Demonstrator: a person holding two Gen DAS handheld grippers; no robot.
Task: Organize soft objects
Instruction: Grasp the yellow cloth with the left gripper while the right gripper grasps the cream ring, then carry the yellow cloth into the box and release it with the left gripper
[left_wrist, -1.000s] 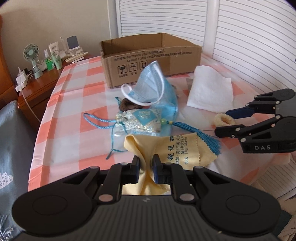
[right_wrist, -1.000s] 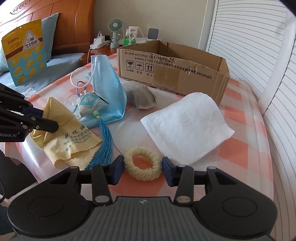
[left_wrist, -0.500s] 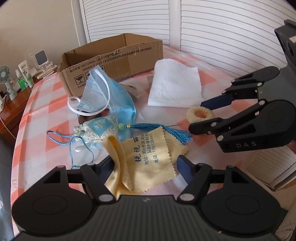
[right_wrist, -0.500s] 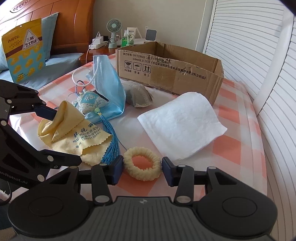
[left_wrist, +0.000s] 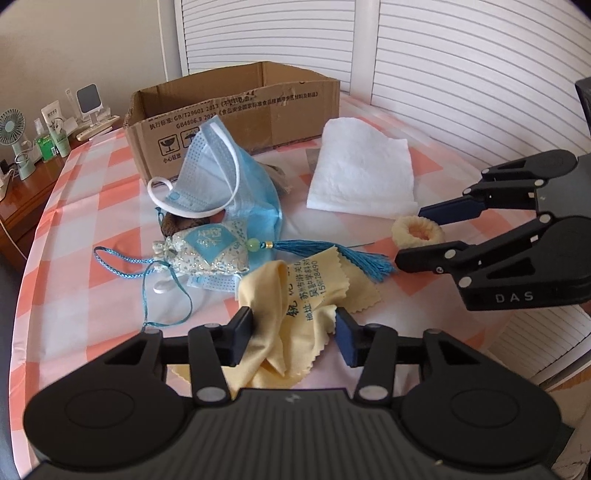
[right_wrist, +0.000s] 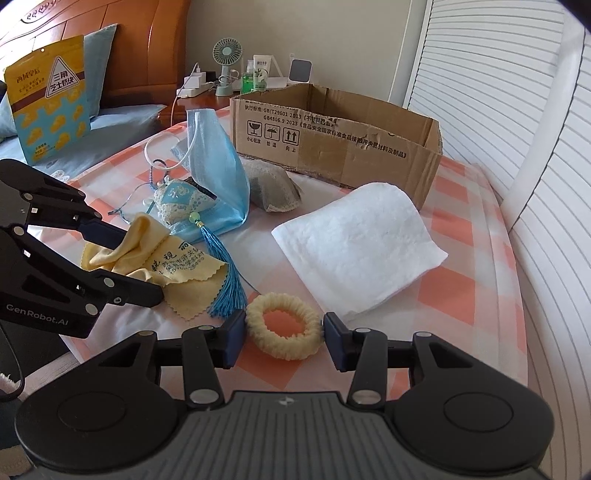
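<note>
Left gripper (left_wrist: 293, 330) has just changed twice: one second ago it was closed tight on a bunch of the yellow cloth (left_wrist: 295, 295), then it opened wide, and now its jaws are closing again, with the cloth between them. The near left finger touches the raised fold, but the right finger does not yet press on the cloth, so I judge it is not gripped yet. The cloth lies at the near edge of the checked table (left_wrist: 74, 229), crumpled on its left side, with the blue tassel (left_wrist: 354, 254) of the small pouch (left_wrist: 207, 247) over its far corner.

Right gripper (right_wrist: 284, 334) has not changed: it is half open around the pale hair tie (right_wrist: 282, 325), which lies flat on the table, and I cannot tell if the pads really press it.

This looks like a second try for a better hold. The cardboard box (left_wrist: 236, 110) at the far side appears to be the goal; the face mask (left_wrist: 218, 173) and the white towel (left_wrist: 362, 170) lie near it, not yet sorted.
</note>
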